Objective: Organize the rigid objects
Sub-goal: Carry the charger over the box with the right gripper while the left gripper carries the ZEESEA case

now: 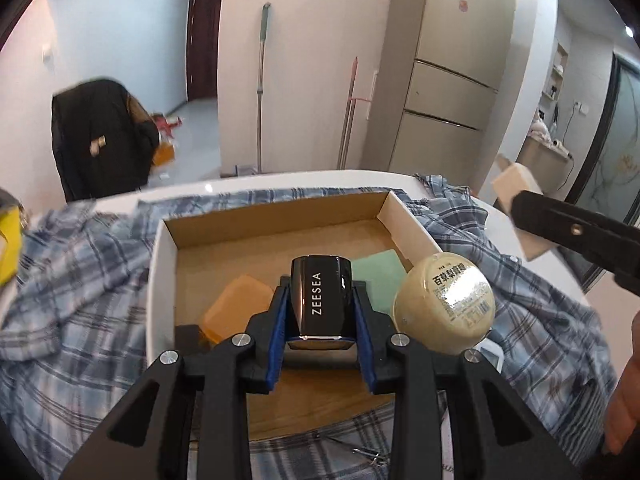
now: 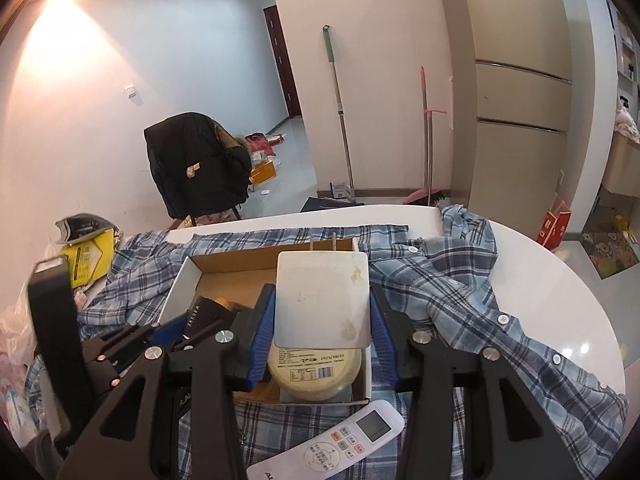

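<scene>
My left gripper [image 1: 320, 304] is shut on a black ZEESEA case [image 1: 321, 298] and holds it above the open cardboard box [image 1: 160, 280]. In the box lie an orange block [image 1: 236, 308], a green block [image 1: 380, 276] and a round cream jar [image 1: 444, 306]. My right gripper [image 2: 322, 308] is shut on a white power adapter [image 2: 322, 300], prongs pointing away, above the jar [image 2: 316, 376] at the box's near right corner. The left gripper and its case [image 2: 206, 312] show at the left of the right wrist view.
The box rests on a blue plaid shirt [image 2: 460, 300] spread over a white round table [image 2: 560, 300]. A white remote control [image 2: 344, 444] lies in front of the box. A yellow package [image 2: 86, 262] sits at the table's left. A chair with a black jacket [image 2: 192, 164] stands beyond.
</scene>
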